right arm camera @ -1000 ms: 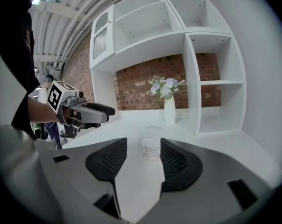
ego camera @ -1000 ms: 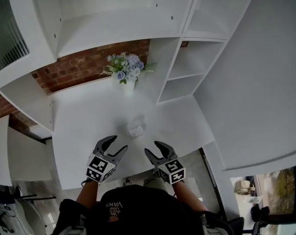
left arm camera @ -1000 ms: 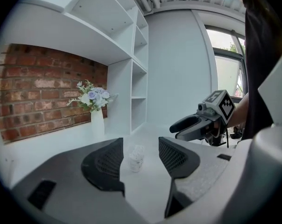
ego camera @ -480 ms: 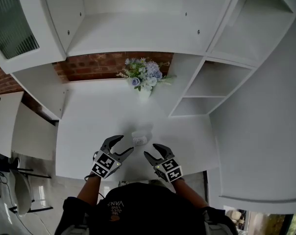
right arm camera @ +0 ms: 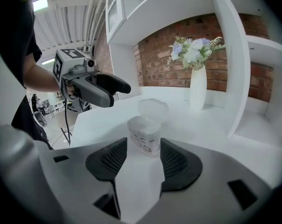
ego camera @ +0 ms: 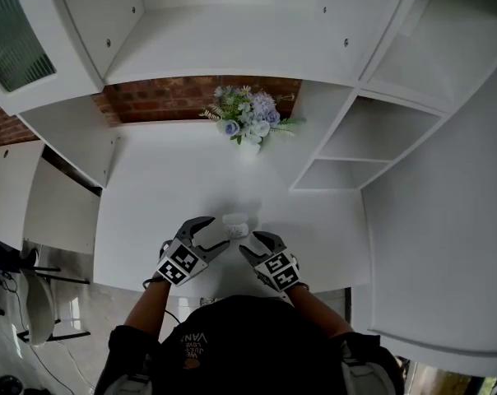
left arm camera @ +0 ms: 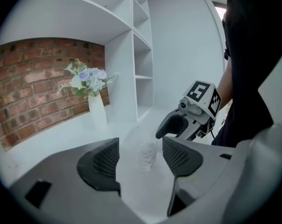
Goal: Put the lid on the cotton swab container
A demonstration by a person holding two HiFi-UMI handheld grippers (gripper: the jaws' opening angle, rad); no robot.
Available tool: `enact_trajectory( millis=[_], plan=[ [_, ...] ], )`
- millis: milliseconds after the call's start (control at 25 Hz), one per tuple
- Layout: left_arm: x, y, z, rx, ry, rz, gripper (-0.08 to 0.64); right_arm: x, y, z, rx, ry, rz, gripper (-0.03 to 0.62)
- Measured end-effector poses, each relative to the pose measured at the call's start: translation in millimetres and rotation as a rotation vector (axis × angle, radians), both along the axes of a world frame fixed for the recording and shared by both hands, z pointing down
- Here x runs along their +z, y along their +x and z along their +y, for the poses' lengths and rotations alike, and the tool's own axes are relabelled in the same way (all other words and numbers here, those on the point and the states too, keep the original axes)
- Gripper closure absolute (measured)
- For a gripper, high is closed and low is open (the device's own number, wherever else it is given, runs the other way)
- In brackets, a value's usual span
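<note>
A small clear container (ego camera: 238, 231) packed with white cotton swabs stands uncovered on the white desk (ego camera: 166, 188). Its clear lid (ego camera: 234, 218) lies on the desk just behind it. In the right gripper view the container (right arm camera: 144, 135) sits right at the jaw tips, with the lid (right arm camera: 153, 109) beyond. My right gripper (ego camera: 250, 244) is open, its pads apart from the container. My left gripper (ego camera: 215, 234) hovers to the container's left with its jaws opening and nothing between them. In the left gripper view the container (left arm camera: 147, 156) stands a little ahead of the jaws.
A white vase of pale blue and white flowers (ego camera: 249, 122) stands at the back of the desk against a brick wall (ego camera: 162, 97). White shelf units (ego camera: 372, 138) rise on the right and overhead. The desk's front edge (ego camera: 125, 285) is close under my hands.
Both grippers have moved forward over the desk and now flank the container. The left jaws have spread wider. The head view has shifted, so the vase sits further right.
</note>
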State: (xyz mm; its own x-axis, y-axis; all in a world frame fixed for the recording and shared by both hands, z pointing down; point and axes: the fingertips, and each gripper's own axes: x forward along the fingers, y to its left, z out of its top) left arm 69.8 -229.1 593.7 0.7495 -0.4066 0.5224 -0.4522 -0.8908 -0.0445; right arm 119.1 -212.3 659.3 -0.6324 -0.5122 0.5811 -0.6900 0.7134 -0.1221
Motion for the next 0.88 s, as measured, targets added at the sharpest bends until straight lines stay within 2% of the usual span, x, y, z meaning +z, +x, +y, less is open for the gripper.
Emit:
enact_trajectory(
  millis=[240,480,600,880],
  plan=[
    [20.2,6.7,-8.4,0.065,-0.022,-0.063,0.275,14.5,-3.0,-8.0,-0.043,-0.005,0.035,0.394],
    [44.9,15.2,-9.1,0.188,-0.033,-0.136,0.272,15.2,-1.8,-16.9,-0.046,0.004,0.034,0.394],
    [47.7,18.3,-9.5,0.228,-0.032,-0.170,0.272,15.1,-2.5,-17.8,-0.049,0.011,0.031,0.427],
    [46.7,21.4,-7.8,0.281,-0.018,-0.195,0.272,16.9,-2.3,-19.0,-0.028,-0.005,0.000,0.430]
  ],
)
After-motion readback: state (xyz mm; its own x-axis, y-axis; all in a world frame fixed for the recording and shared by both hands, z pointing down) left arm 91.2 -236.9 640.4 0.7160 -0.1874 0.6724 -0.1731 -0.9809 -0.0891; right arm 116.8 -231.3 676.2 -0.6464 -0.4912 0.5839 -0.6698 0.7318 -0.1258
